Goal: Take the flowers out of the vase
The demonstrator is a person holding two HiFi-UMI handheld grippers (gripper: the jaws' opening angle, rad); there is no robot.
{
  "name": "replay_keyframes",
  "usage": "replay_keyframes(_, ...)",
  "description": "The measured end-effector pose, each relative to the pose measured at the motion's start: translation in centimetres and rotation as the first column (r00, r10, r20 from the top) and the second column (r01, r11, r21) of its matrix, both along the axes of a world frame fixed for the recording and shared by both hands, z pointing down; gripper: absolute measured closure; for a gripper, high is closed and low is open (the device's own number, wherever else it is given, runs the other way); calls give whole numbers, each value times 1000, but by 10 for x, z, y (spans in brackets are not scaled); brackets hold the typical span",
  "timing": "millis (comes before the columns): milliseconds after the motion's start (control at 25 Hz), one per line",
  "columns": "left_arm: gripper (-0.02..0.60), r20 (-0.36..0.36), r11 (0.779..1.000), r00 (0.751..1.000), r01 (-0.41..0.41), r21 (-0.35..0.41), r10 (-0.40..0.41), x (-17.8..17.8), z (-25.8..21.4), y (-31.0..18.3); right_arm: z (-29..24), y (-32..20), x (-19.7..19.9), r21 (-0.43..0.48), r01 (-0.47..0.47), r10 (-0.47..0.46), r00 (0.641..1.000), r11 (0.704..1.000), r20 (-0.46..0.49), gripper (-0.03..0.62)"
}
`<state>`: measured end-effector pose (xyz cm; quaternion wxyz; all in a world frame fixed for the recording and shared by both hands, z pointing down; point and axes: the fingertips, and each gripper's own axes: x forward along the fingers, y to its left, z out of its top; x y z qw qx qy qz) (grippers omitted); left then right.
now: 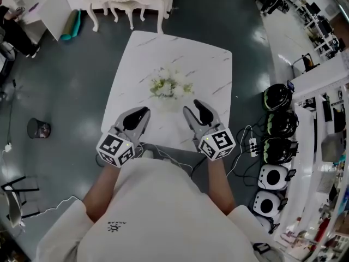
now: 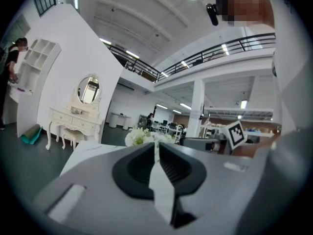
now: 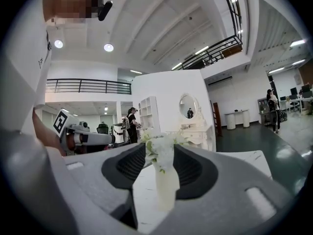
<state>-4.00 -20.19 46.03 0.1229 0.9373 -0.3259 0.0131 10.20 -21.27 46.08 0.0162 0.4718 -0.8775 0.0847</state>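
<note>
Head view: we see the flowers point(image 1: 170, 86) near the middle of the white counter point(image 1: 136, 59), well in from every edge; our left hand-held gripper point(image 1: 143, 112) hovers over the near edge, jaws together and empty; our right hand-held gripper point(image 1: 192, 106) stands partly open, framing the pale vase point(image 3: 166, 185) without touching it; bare counter lies between; open floor point(image 1: 65, 91) spreads to the left.

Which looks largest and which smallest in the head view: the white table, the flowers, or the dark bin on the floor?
1. white table
2. flowers
3. dark bin
The bin stands lower, farther from the camera, so it may look smaller than it is.
</note>
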Motion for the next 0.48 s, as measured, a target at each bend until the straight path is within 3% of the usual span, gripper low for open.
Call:
replay_keyframes(280, 589, 5, 999, 999, 33, 5, -33, -2, -2, -1, 9, -16, 9, -14, -1, 1, 1000, 1000, -1, 333)
replay_keyframes(400, 589, 9, 999, 999, 45, 1, -45, -5, -1, -4, 16, -22, 8, -28, 3, -3, 1000, 1000, 0, 326)
replay_keyframes(480, 589, 12, 999, 999, 51, 0, -51, -5, -1, -4, 21, -24, 8, -42, 6, -6, 1000, 999, 5, 276)
